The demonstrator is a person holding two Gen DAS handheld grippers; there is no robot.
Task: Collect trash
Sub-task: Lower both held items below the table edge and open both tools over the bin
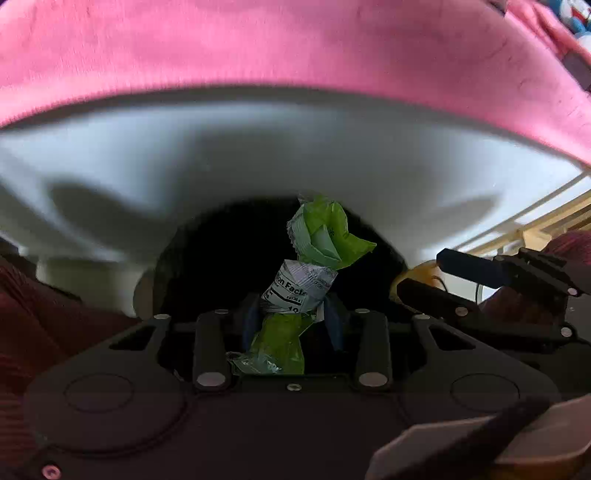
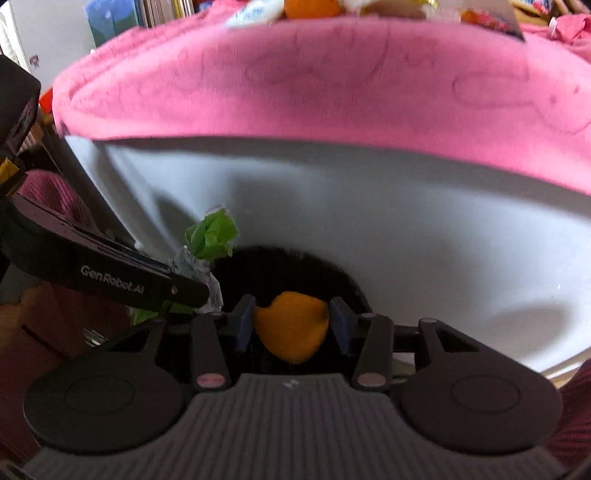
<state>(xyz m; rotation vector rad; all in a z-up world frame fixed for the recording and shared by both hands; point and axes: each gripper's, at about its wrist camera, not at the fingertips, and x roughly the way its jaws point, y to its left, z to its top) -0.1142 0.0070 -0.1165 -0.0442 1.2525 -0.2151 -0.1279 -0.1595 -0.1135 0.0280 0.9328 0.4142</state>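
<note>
Between the blue pads of the left gripper (image 1: 291, 317), a crumpled green wrapper (image 1: 314, 266) with a white nutrition label is being pinched, its top sticking up, while the right gripper (image 2: 291, 325) is clamping an orange piece of trash (image 2: 291, 325) between its own pads. Just beyond both, a dark round opening (image 2: 280, 269) is showing against a white surface (image 2: 406, 229); what it holds cannot be told. Farther back, pink cloth (image 2: 314, 81) is carrying blurred wrappers (image 2: 258, 11) along its top edge

A pink cloth (image 2: 332, 81) spans the top of both views. Books (image 2: 162, 11) stand at the upper left of the right wrist view, beside a white wall (image 2: 48, 33).
</note>
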